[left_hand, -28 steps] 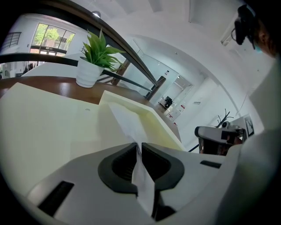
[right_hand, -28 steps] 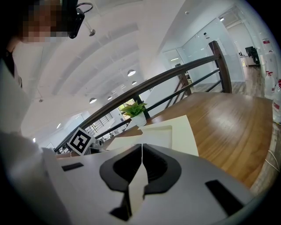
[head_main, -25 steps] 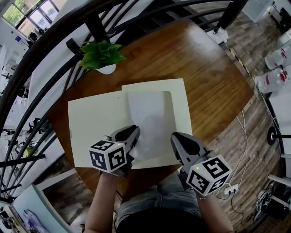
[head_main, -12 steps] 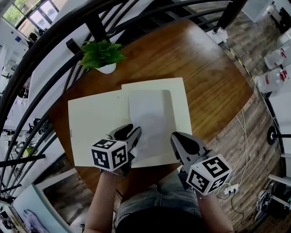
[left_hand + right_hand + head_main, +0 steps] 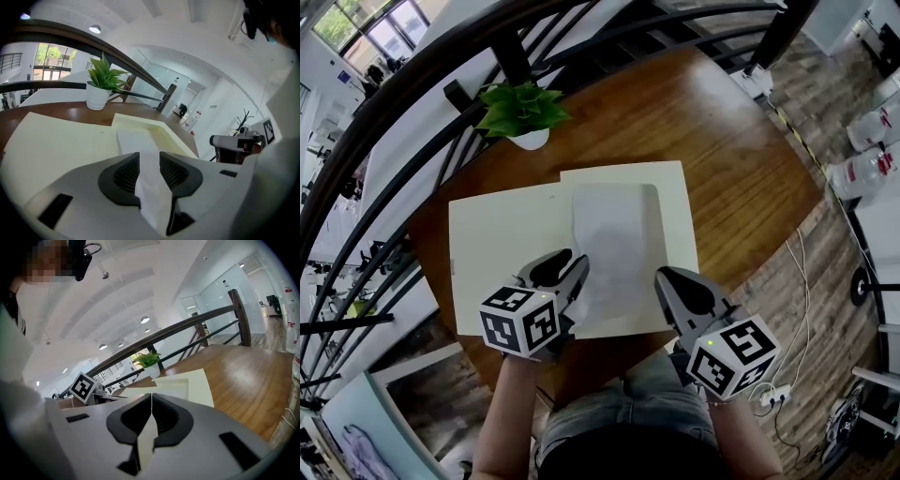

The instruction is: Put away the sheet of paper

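Clamped before, the left gripper (image 5: pixel 575 269) fingers are being opened around the limp, light sheet of paper (image 5: pixel 614 234), best pinched at its 6 o'clock edge; the folder (image 5: pixel 506 244) is clamped by the right gripper (image 5: pixel 666 281) fingers.

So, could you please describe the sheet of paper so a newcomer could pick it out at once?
On the round wooden table, an open cream folder lies near the potted plant. The sheet of paper rests on the folder's right half. It is a narrower, whiter rectangle against the cream.
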The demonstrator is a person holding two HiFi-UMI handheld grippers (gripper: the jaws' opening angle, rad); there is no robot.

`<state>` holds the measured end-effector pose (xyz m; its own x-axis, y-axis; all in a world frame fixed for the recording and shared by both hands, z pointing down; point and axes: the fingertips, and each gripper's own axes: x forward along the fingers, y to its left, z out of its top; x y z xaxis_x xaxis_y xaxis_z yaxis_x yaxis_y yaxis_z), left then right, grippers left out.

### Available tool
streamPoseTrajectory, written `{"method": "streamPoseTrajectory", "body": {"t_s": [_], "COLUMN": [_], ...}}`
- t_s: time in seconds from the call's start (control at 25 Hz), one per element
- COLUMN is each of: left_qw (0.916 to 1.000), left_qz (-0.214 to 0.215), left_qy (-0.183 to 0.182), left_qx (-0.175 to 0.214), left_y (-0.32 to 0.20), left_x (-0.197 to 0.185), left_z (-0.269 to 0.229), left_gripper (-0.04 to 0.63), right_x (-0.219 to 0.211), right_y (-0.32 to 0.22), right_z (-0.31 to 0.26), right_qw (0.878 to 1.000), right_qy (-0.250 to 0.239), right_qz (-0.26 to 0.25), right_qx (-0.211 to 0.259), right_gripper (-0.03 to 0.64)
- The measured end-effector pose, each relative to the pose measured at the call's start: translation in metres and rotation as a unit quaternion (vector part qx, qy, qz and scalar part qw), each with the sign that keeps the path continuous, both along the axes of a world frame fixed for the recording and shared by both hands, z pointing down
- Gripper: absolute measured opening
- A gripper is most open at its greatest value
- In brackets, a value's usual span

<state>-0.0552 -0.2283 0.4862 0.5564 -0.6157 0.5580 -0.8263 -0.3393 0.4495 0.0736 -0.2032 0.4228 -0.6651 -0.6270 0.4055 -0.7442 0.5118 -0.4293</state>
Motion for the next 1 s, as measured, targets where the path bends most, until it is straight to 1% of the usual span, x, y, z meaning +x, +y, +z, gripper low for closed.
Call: {"method": "streamPoseTrajectory", "body": {"t_s": [0.24,0.32,0.4,0.6,0.72,0.84,0.92,1.0], "left_qw": [0.9990,0.9978,0.9967,0.9945,0.9919,0.9886,0.9867,0.9860], "left_qz": [0.037,0.054,0.062,0.044,0.041,0.028,0.019,0.016], "left_qy": [0.017,0.021,0.023,0.024,0.025,0.030,0.034,0.036], "left_qx": [0.021,0.032,0.047,0.092,0.117,0.145,0.158,0.162], "left_y": [0.011,0.016,0.019,0.020,0.020,0.019,0.020,0.024], "left_x": [0.001,0.003,0.002,-0.008,-0.010,-0.014,-0.016,-0.016], "left_z": [-0.022,-0.031,-0.043,-0.075,-0.095,-0.116,-0.125,-0.129], "left_gripper": [0.134,0.116,0.093,0.069,0.061,0.061,0.055,0.051], "right_x": [-0.015,-0.020,-0.025,-0.039,-0.045,-0.051,-0.057,-0.061], "right_y": [0.002,0.003,0.003,0.005,0.005,0.004,0.006,0.007], "right_z": [-0.013,-0.019,-0.026,-0.041,-0.051,-0.061,-0.065,-0.071], "right_qw": [1.000,0.999,0.999,0.997,0.996,0.994,0.993,0.993], "right_qy": [-0.009,-0.009,-0.008,-0.010,-0.011,-0.015,-0.015,-0.017], "right_qz": [-0.020,-0.027,-0.035,-0.053,-0.060,-0.066,-0.073,-0.077], "right_qx": [0.020,0.030,0.041,0.057,0.070,0.080,0.087,0.092], "right_gripper": [0.028,0.028,0.028,0.028,0.028,0.028,0.028,0.028]}}
